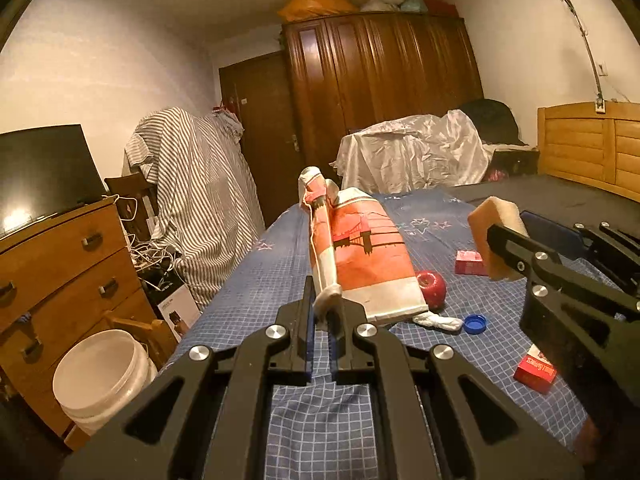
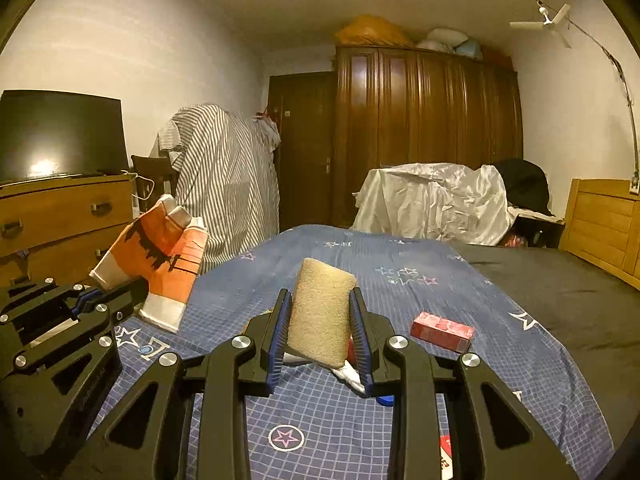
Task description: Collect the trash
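Note:
My left gripper (image 1: 326, 312) is shut on the edge of an orange and white paper bag (image 1: 368, 256) and holds it up over the blue checked bed cover; the bag also shows in the right wrist view (image 2: 160, 264). My right gripper (image 2: 320, 332) is shut on a tan sponge (image 2: 320, 312), held above the bed to the right of the bag; the sponge shows in the left wrist view (image 1: 496, 236). On the bed lie a red apple (image 1: 432, 288), a blue bottle cap (image 1: 475, 323), a pink carton (image 2: 442, 330) and a red packet (image 1: 535, 370).
A white bucket (image 1: 102, 376) stands on the floor left of the bed, by a wooden dresser (image 1: 60, 264) with a black screen on it. A striped cloth covers something (image 1: 200, 200) past the dresser. A wardrobe (image 1: 380, 92) and a wooden headboard (image 1: 592, 144) lie beyond.

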Available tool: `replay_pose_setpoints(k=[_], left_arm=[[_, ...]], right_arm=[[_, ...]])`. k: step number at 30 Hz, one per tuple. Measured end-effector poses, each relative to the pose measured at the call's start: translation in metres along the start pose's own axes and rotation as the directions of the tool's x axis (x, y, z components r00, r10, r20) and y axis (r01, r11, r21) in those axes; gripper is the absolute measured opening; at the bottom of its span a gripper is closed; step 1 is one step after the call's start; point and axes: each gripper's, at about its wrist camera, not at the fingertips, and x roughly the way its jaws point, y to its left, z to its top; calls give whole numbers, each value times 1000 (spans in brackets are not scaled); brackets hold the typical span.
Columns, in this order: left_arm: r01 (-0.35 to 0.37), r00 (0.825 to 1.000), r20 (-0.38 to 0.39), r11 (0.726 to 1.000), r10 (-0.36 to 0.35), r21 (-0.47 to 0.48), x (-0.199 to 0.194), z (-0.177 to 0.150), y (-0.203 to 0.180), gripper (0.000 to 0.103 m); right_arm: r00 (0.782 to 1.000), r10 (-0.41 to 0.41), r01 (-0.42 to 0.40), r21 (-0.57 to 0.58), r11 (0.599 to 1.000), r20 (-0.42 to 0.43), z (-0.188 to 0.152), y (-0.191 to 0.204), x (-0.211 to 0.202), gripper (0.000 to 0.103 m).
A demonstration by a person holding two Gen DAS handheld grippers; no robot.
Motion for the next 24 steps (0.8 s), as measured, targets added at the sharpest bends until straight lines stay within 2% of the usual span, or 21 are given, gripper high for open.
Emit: replay_pose_setpoints(k=[12,16,18,19,22,23,24], left_arm=[[10,1000,-10,1000,-10,-17,-4,-3,-2,4],[33,999,-34,999,-34,-29,2,-9,0,4],[61,995,-71,997,-65,-54,13,-15,4,4],[84,991,-102,994,-90,-65,22,-20,7,4],[185,955,-216,978,-203,-101,59,-51,14,7],[224,927,-284,969,-245,-103,77,-71,14,7],[225,908,-338,968,-248,-107,88,-86,16,7]], right_arm=[[1000,-4,4,20,1000,7,5,-12,-11,30],[1000,8,-8,29,1000,-16,2,-11,-6,30],[999,10,-8,36,999,-31,-2,-13,-4,30],[999,12,-10,43,999,-39,-3,-15,-2,30],[997,13,-8,63,998,-75,-13,-25,7,31],[995,18,-11,74,997,-97,-18,-29,9,31],[994,21,-12,80,997,-110,-23,-31,12,31]])
